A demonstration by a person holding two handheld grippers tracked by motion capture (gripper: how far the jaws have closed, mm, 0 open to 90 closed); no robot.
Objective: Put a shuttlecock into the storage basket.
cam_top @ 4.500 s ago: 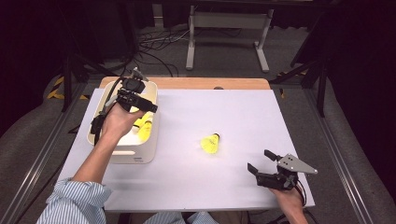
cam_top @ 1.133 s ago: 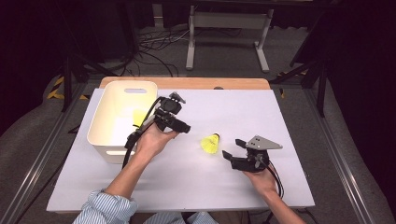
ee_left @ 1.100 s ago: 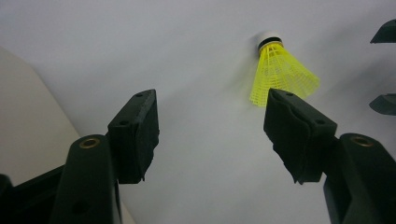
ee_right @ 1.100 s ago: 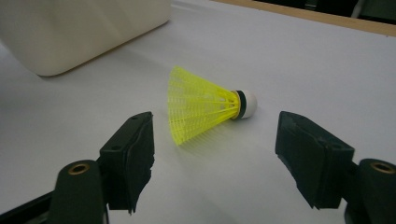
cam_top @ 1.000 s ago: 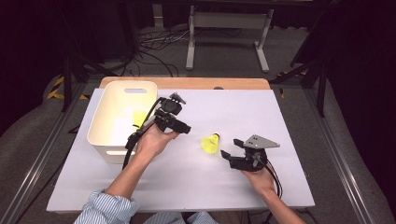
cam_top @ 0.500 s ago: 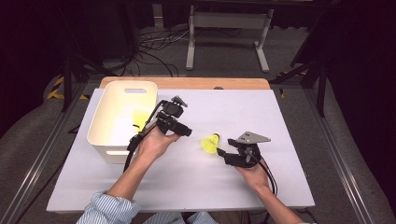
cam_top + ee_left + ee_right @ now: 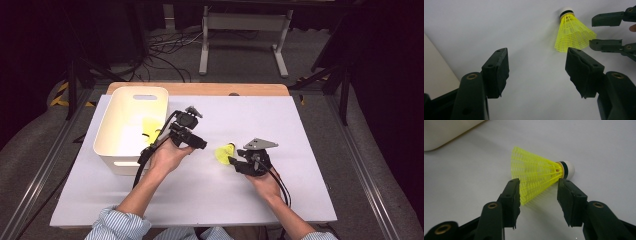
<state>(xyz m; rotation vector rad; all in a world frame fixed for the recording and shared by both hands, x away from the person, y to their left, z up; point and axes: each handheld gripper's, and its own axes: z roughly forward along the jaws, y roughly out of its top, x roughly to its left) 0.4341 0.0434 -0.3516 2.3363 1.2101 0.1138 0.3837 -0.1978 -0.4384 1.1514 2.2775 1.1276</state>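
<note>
A yellow shuttlecock [image 7: 223, 152] lies on its side on the white tabletop [image 7: 310, 130], a little right of the middle, white cork tip pointing away from the person. The right claw [image 7: 233, 161] has come in from the near right and sits low over the tabletop. In the right gripper view [image 7: 537, 188] its jaws have just been closing and now stand on either side of the mesh skirt [image 7: 531, 176]: the left jaw's tip overlaps the skirt's wide rim, and the right jaw's tip stands close by the narrow end just behind the cork [image 7: 569, 168]. Gaps show between the pads and the mesh, so I would not call it a pinch; whether the left pad touches the rim I cannot tell.

The left claw [image 7: 197, 142] is held above the tabletop just left of the shuttlecock, its jaws spread with nothing between them. In the left gripper view [image 7: 536, 72] bare white tabletop shows between its pads, with the shuttlecock [image 7: 572, 35] beyond its right jaw and the right claw's two jaws reaching in on either side of the skirt's wide end.

A white bin [image 7: 112, 132] stands at the left of the tabletop, close behind the left hand [image 7: 167, 157]. Something yellow [image 7: 150, 125] lies inside it, against its right wall.
</note>
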